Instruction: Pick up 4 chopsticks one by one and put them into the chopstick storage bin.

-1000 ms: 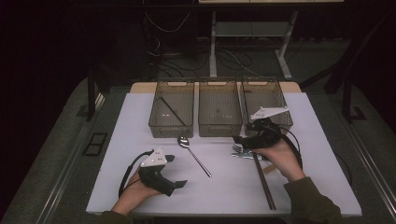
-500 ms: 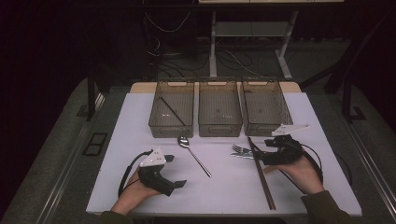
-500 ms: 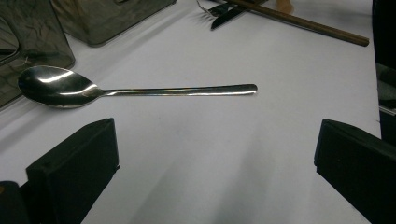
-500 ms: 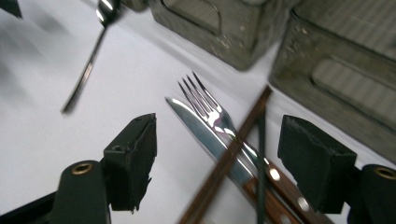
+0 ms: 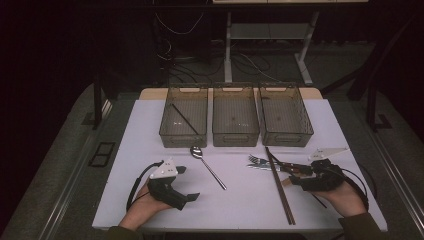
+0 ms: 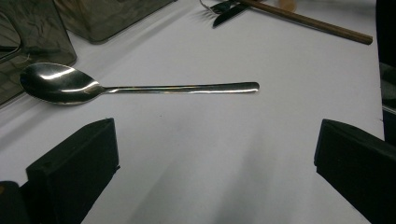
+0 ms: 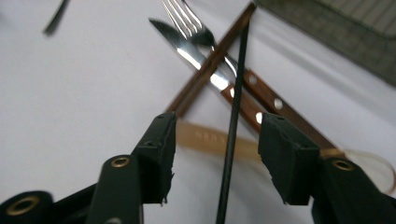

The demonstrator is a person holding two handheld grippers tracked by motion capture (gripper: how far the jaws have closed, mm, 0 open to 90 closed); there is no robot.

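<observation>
Here the right hand-held gripper (image 5: pixel 292 172) lies low over the surface (image 5: pixel 150 120) near its right edge, pointing toward a small heap of cutlery. Its jaws have just been closing and now stand partly apart, with a thin black chopstick (image 7: pixel 233 116) running up between them; the pads do not press on it in the right gripper view. Just beyond the jaws a brown chopstick (image 7: pixel 210 60) crosses a wooden-handled knife (image 7: pixel 205 63) and a fork (image 7: pixel 187 21), and a pale paper band (image 7: pixel 205 137) lies under the black chopstick. In the high view the long brown chopstick (image 5: pixel 279 185) runs from near the right tray toward the front edge of the surface.

The left hand-held gripper (image 5: pixel 192 184) rests near the front left part of the surface, held by a hand (image 5: pixel 142 207), its jaws wide apart and holding nothing. Ahead of it a spoon (image 6: pixel 116 86) lies flat on the white surface, apart from both jaws, its bowl toward the trays.

Three clear trays (image 5: pixel 235 137) stand side by side along the back edge; the left one holds a dark stick (image 5: pixel 184 119) lying slantwise.
</observation>
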